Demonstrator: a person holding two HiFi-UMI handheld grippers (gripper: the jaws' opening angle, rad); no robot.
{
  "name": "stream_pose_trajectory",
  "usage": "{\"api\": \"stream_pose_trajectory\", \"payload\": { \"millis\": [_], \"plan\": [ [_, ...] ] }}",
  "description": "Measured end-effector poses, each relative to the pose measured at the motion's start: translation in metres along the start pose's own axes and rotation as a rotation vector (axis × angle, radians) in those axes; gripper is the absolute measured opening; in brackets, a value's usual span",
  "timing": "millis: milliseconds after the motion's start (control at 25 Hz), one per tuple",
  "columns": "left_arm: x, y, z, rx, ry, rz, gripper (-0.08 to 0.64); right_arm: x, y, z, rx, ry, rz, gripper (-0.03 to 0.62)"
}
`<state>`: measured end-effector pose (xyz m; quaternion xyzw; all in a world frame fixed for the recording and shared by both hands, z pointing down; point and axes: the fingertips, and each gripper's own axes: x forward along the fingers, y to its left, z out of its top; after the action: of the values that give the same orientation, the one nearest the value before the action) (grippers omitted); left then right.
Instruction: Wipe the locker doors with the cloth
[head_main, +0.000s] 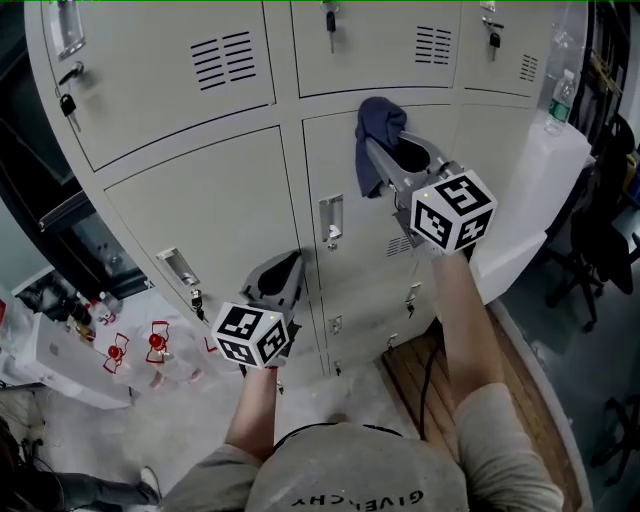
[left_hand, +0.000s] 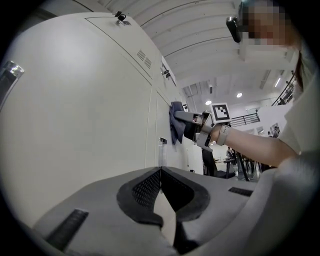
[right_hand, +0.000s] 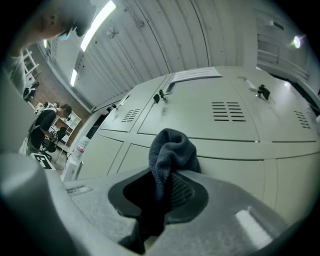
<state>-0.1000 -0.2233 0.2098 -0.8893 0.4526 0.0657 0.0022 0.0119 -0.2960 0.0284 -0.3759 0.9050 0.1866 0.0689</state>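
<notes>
A dark blue cloth (head_main: 378, 132) is pressed against the top of a middle-row locker door (head_main: 345, 185), with my right gripper (head_main: 380, 150) shut on it. In the right gripper view the cloth (right_hand: 170, 152) bunches up between the jaws of the right gripper (right_hand: 167, 185) and hangs down behind them. My left gripper (head_main: 283, 272) is lower and to the left, close to the lower locker doors; its jaws meet with nothing between them. From the left gripper (left_hand: 160, 172) view, the cloth (left_hand: 175, 122) and the right gripper (left_hand: 190, 120) show against the locker face.
Keys (head_main: 68, 103) hang in several locks, and metal handles (head_main: 331, 221) stick out from the doors. A water bottle (head_main: 562, 95) stands on a white cabinet (head_main: 535, 190) to the right. Plastic bags (head_main: 135, 348) lie bottom left, a wooden pallet (head_main: 415, 375) underfoot, chairs (head_main: 608, 235) far right.
</notes>
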Motion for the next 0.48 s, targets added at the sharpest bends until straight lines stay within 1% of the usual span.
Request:
{"api": "stream_pose_trajectory", "payload": {
  "millis": [160,280,480],
  "plan": [
    [0.003,0.0,-0.001,-0.018,-0.002,-0.007,-0.002,-0.018,-0.038,-0.006,0.043,-0.006,-0.082,0.057],
    [0.005,0.0,-0.001,-0.024,0.004,-0.011,-0.002,-0.029,-0.064,-0.01,0.058,0.002,-0.128,0.057],
    [0.001,0.008,0.0,-0.039,0.004,0.008,-0.002,-0.044,-0.096,-0.016,0.076,0.017,-0.201,0.057]
  ]
}}
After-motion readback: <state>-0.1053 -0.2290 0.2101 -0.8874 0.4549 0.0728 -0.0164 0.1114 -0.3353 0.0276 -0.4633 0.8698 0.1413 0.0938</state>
